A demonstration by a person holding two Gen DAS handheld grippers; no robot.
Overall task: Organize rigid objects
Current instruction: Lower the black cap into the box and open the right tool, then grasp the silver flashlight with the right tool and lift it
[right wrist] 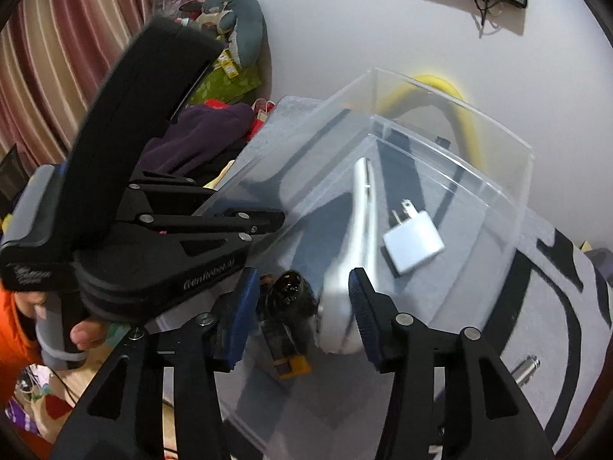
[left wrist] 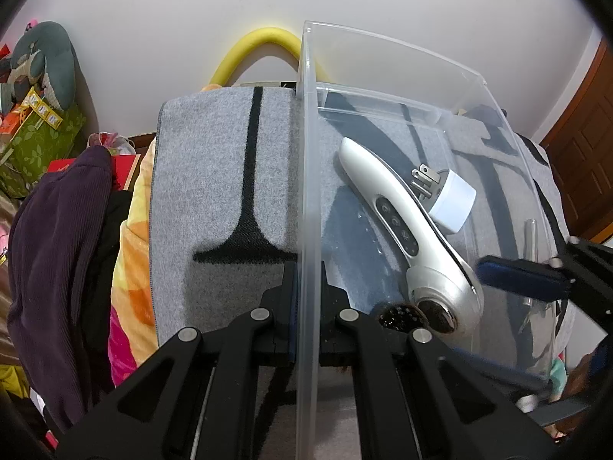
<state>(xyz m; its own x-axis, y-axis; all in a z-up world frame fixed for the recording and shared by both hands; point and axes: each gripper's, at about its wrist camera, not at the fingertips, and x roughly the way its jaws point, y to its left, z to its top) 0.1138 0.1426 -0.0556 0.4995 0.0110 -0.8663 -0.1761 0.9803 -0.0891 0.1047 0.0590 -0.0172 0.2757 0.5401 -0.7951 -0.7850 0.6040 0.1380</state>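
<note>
White wall behind; grey mat (left wrist: 214, 176) with black lines covers the surface, clothes piled at far left. Left tool (left wrist: 304, 287) is clamped on the near wall of the clear plastic bin (left wrist: 402, 61). Inside the bin: one white handheld massager (left wrist: 398, 211), one white plug adapter (left wrist: 452, 199), one black item (blurred). Right tool (right wrist: 300, 306), jaws parted, straddles the massager's head without gripping. One metal rod (right wrist: 528, 370) lies outside, right.
</note>
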